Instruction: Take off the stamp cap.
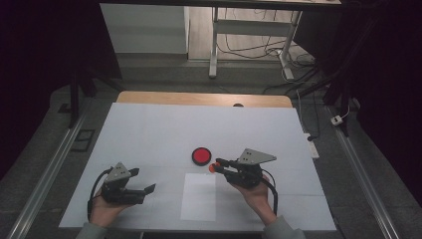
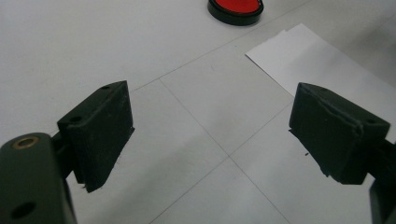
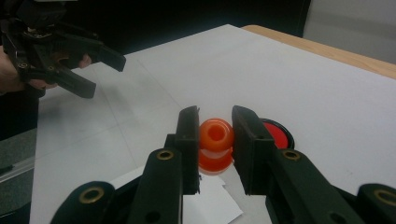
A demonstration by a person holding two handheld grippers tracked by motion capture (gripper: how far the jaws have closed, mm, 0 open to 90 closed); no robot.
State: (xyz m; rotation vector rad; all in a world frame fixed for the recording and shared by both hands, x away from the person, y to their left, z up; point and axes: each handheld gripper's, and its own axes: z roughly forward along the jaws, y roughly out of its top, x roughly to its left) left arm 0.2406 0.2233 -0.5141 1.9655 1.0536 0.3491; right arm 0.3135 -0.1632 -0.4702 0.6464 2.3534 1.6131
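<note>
Right tongs (image 3: 215, 140) clench an orange spool (image 3: 215, 144), half-hiding the red disc (image 3: 278, 133); left tongs (image 2: 210, 135) gape, released.

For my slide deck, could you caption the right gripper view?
Right gripper clamps an orange spool beside the red disc.

The counter (image 1: 149, 129) is covered by a white sheet with faint fold lines, and a strip of pale wood (image 1: 199, 98) shows along its far edge. Around it lies a grey floor (image 1: 164, 74), with a metal rail (image 1: 45, 179) running along the left side and another rail (image 1: 363, 174) along the right. Beyond the far edge stands a white cabinet (image 1: 144, 30) and, beside it, a desk on white metal legs (image 1: 214, 45) with loose cables (image 1: 259, 50) under it. A white power strip (image 1: 312, 148) lies off the right edge. The room's left and right sides are dark; light falls on the counter.
</note>
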